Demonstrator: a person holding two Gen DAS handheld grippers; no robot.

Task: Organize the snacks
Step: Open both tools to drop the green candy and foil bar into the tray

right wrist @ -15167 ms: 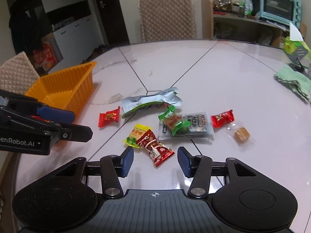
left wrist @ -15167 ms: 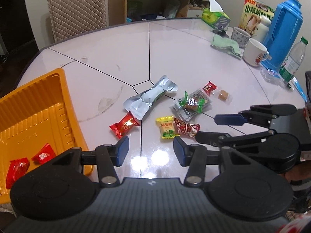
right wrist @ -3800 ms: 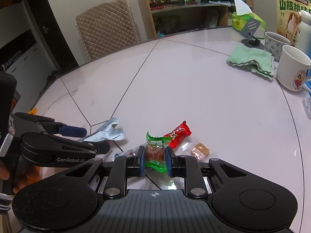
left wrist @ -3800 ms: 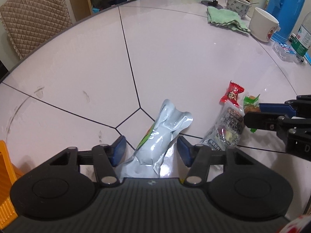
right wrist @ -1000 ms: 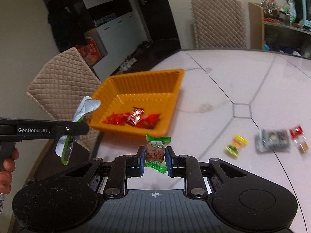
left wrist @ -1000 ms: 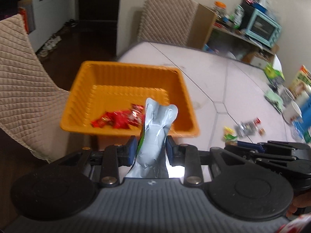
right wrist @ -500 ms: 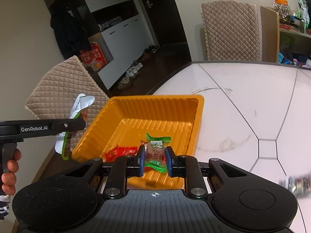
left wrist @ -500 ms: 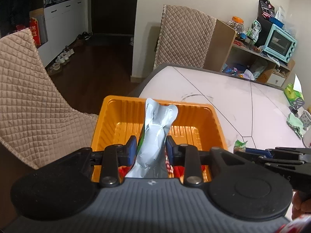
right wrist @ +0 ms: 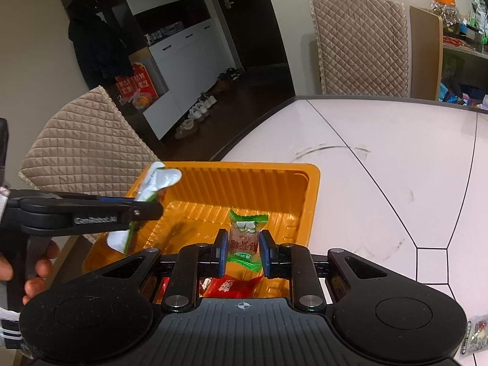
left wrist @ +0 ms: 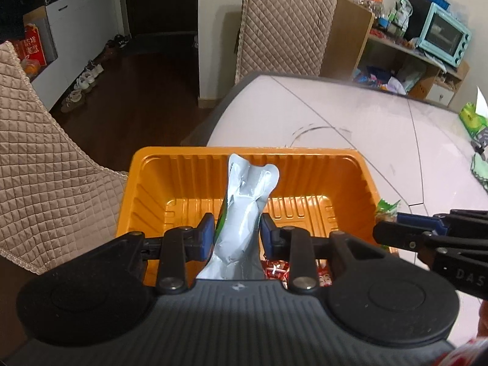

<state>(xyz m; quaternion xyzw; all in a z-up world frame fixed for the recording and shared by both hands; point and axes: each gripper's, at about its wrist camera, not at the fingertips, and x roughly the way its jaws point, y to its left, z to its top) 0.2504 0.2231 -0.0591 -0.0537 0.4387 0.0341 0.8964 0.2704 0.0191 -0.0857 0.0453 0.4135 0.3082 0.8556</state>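
Note:
My left gripper (left wrist: 235,231) is shut on a long silver snack pouch (left wrist: 247,210) and holds it upright over the orange tray (left wrist: 183,155) at the table's edge. My right gripper (right wrist: 243,248) is shut on a green-ended wrapped candy (right wrist: 245,241) above the same tray (right wrist: 311,201). Red wrapped candies (right wrist: 227,286) lie in the tray's near end, also showing in the left wrist view (left wrist: 274,270). The left gripper and its pouch (right wrist: 152,189) show at the left of the right wrist view; the right gripper (left wrist: 396,224) shows at the right of the left one.
The pale round table (right wrist: 381,167) stretches right of the tray. A clear snack packet (right wrist: 475,335) lies at the far right edge. Quilted chairs stand close at the left (left wrist: 39,164) and behind the table (left wrist: 283,27). A tissue box (left wrist: 472,119) sits at the far right.
Both grippers have moved closer over the orange tray with their snacks still held. The tray now fills more of both views.

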